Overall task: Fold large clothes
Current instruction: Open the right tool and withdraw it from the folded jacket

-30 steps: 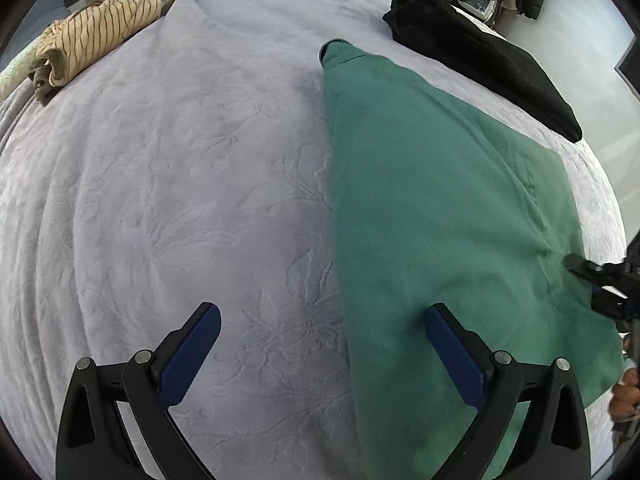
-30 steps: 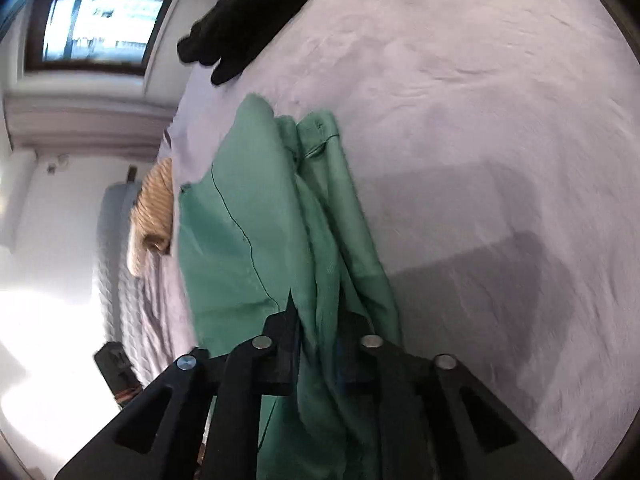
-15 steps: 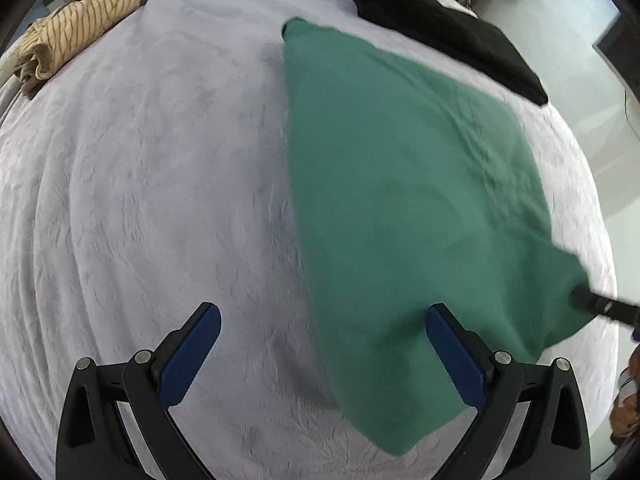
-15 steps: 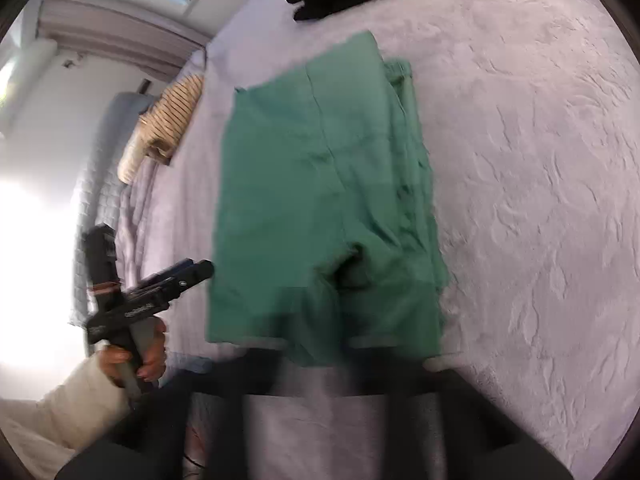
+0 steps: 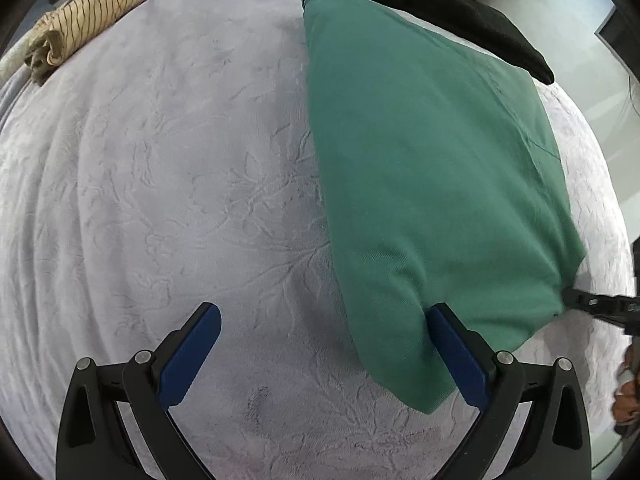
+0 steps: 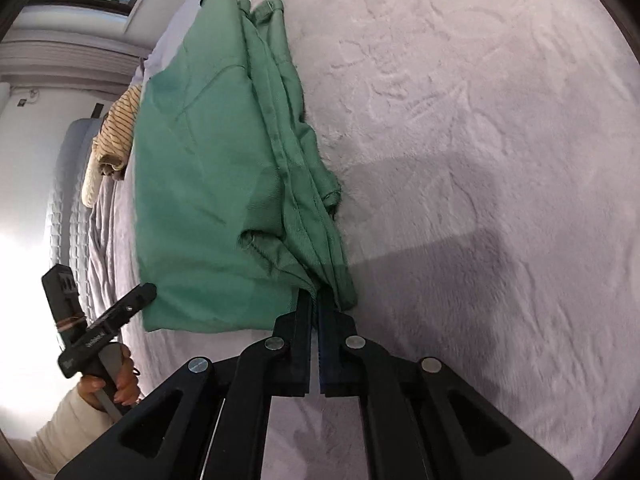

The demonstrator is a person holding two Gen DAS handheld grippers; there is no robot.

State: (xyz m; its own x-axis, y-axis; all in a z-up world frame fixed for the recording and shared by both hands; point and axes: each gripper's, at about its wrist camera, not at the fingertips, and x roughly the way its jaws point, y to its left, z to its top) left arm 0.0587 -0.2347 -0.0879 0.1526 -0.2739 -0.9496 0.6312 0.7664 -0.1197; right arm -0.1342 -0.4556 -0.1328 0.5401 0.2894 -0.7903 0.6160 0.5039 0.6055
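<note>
Green garment (image 5: 432, 168): near corner drawn back toward the bed edge since half a second ago.
Right gripper (image 6: 314, 304) clamped on its bunched corner; left gripper (image 5: 324, 344) spread wide, empty, alongside. Garment lies folded on lilac bedspread (image 5: 168, 184); black garment (image 5: 460, 16), striped garment (image 5: 84, 20) beyond.

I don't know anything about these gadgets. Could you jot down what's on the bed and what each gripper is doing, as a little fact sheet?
surface: pale embossed bedspread
main item: green garment, folded, lying flat
left gripper: open, holding nothing, near the garment's edge
right gripper: shut on a bunched corner of the green garment
other clothes: striped garment and black garment at the far side
</note>
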